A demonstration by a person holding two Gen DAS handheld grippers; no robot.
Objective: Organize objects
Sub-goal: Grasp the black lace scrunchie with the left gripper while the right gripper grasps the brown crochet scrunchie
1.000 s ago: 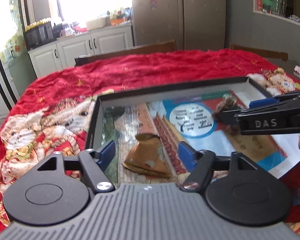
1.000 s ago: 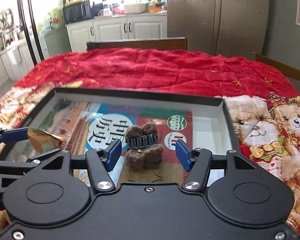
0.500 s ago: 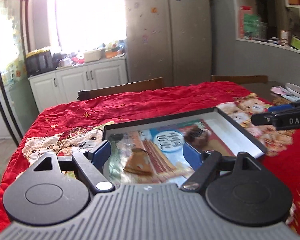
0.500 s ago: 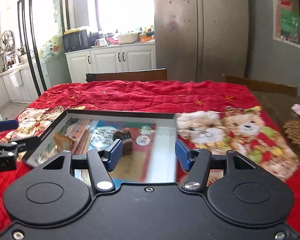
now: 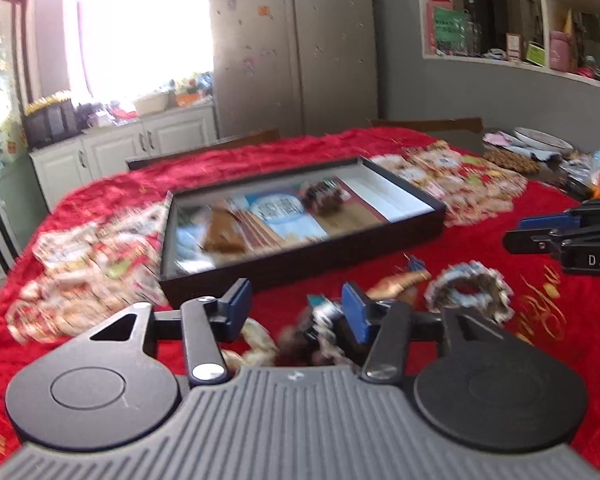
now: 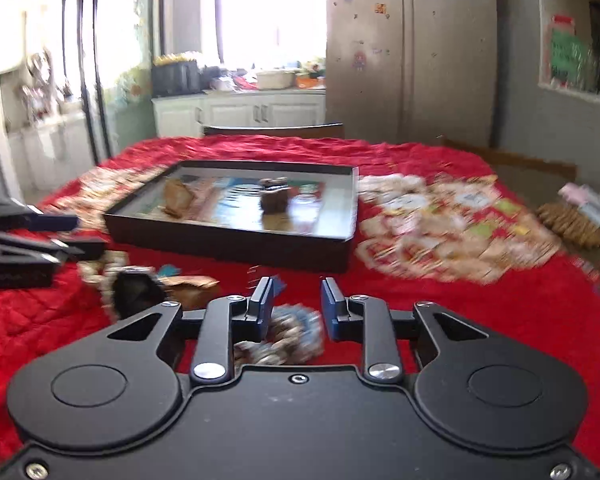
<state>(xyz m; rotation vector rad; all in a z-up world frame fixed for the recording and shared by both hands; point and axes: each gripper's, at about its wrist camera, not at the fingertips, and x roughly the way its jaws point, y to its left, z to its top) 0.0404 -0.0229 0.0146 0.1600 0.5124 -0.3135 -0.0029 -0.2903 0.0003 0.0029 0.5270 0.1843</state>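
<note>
Two items already lie in the black tray [image 6: 236, 236]. The next pick-up is being lined up: both grippers' jaws have just been closing and stand part-open, gripping nothing. The frilly blue-brown scrunchie [image 6: 288, 338] lies on the red-covered surface between the right gripper's [image 6: 296, 308] jaws; the left gripper [image 5: 296, 308] hovers over a dark hair tie [image 5: 320, 330].

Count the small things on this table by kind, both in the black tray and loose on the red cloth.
Gold-brown pouches: 2, one in the tray at, one on the red cloth at
Fuzzy brown hair ties: 2, tray, cloth
Frilly scrunchies: 2, blue-white, cream
Total: 6. Blur makes the kinds a best reading.
</note>
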